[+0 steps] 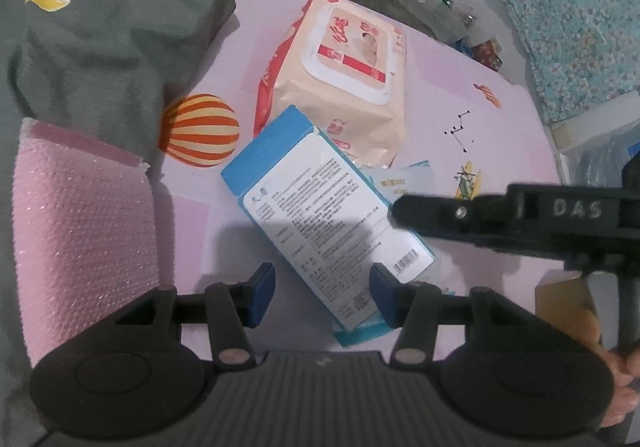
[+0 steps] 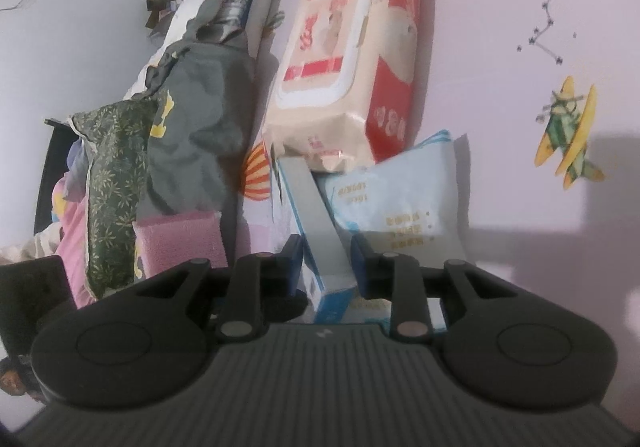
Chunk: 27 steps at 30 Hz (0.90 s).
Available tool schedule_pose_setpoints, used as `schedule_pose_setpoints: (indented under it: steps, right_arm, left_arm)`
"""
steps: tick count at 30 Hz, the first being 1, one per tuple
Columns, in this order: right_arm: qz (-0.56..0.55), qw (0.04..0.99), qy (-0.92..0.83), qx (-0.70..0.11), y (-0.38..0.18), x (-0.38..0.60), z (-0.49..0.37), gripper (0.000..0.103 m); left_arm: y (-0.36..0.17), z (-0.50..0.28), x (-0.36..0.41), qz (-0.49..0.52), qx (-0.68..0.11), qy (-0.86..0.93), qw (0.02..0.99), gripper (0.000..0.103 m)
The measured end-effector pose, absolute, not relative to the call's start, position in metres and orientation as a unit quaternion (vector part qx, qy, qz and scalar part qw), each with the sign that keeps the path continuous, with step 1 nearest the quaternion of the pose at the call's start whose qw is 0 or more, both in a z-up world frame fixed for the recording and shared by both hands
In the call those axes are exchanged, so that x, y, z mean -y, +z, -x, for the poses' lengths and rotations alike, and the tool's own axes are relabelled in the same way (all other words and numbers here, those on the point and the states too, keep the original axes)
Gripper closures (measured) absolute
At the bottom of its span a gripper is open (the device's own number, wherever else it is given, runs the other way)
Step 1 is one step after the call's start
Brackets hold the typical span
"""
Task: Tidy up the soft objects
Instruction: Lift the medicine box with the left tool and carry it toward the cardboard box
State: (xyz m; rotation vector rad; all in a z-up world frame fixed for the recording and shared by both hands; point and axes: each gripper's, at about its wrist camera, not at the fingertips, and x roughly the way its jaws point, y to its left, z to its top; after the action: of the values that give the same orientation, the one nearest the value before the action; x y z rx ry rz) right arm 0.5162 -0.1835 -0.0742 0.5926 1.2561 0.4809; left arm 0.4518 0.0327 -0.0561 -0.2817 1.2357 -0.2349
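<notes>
Print on the blue-and-white box (image 1: 320,215) too blurred to read, its near end cut off behind the left gripper (image 1: 322,293), whose parted fingers touch nothing. Contents of the wet-wipe pack (image 1: 344,75) and pale blue soft pack (image 2: 400,203) unseen. Box edge between the right gripper (image 2: 326,267) fingers, narrowly parted; whether pressed, impossible to tell.

Box (image 1: 320,215) lies on the mat (image 1: 500,119) — overlapping the wipes pack (image 1: 348,67) behind it and a soft pouch (image 2: 404,199) beneath. Left: foam block (image 1: 80,215), garment (image 1: 100,27) behind it.
</notes>
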Motion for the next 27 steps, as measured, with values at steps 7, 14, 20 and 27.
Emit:
schedule_pose_setpoints:
  steps: [7,14,20,27]
  right_arm:
    - [-0.255,0.744,0.227,-0.574,-0.074,0.174,-0.534,0.076]
    - [-0.251,0.731,0.235,-0.589,-0.085,0.168,-0.545,0.073]
    - [-0.267,0.717,0.237,-0.599,-0.093,0.167,-0.551,0.069]
    - [-0.269,0.714,0.236,-0.602,-0.090,0.167,-0.550,0.069]
  left_arm:
    - [-0.066,-0.462,-0.036,0.167,-0.586,-0.114,0.785,0.050]
    - [-0.067,-0.470,-0.036,0.197,-0.579,-0.119,0.782,0.048]
    - [-0.066,-0.473,-0.031,0.204,-0.580,-0.104,0.782,0.042]
    - [-0.069,-0.473,-0.039,0.198,-0.589,-0.079,0.780,0.031]
